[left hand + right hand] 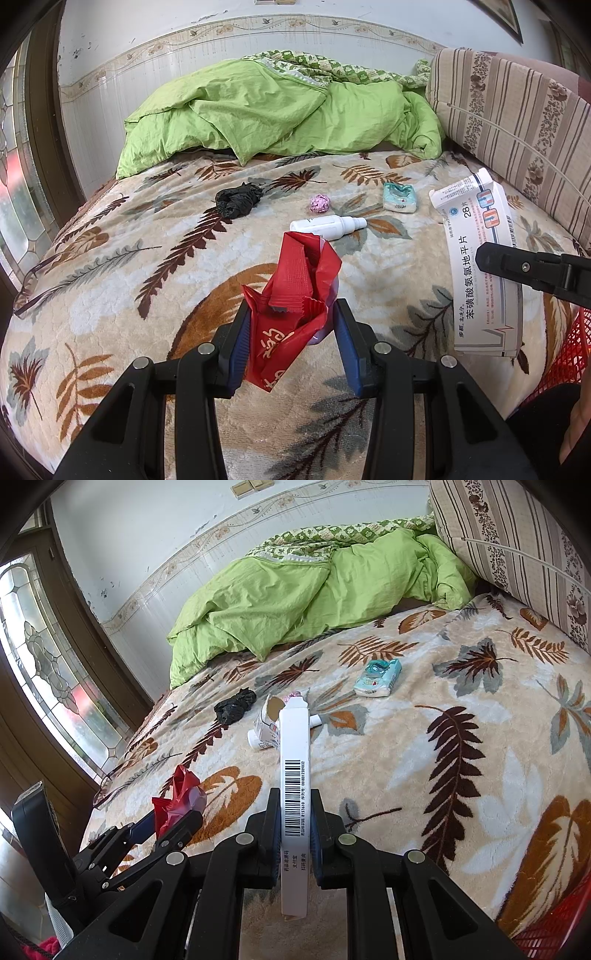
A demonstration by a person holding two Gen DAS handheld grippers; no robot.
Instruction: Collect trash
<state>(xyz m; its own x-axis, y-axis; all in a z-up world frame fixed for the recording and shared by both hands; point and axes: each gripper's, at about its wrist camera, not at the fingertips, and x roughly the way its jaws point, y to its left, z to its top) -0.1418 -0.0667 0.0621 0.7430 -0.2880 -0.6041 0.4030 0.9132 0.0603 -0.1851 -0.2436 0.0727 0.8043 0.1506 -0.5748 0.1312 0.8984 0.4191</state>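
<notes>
My left gripper is shut on a crumpled red wrapper and holds it above the leaf-patterned blanket; it also shows in the right wrist view. My right gripper is shut on a flat white medicine box, held edge-on; the box shows at the right in the left wrist view. On the blanket lie a black crumpled bag, a pink foil ball, a white spray bottle and a teal tissue pack.
A green duvet is heaped at the bed's far end. A striped cushion leans at the right. A red mesh basket sits at the bed's near right edge. A glass door stands at the left.
</notes>
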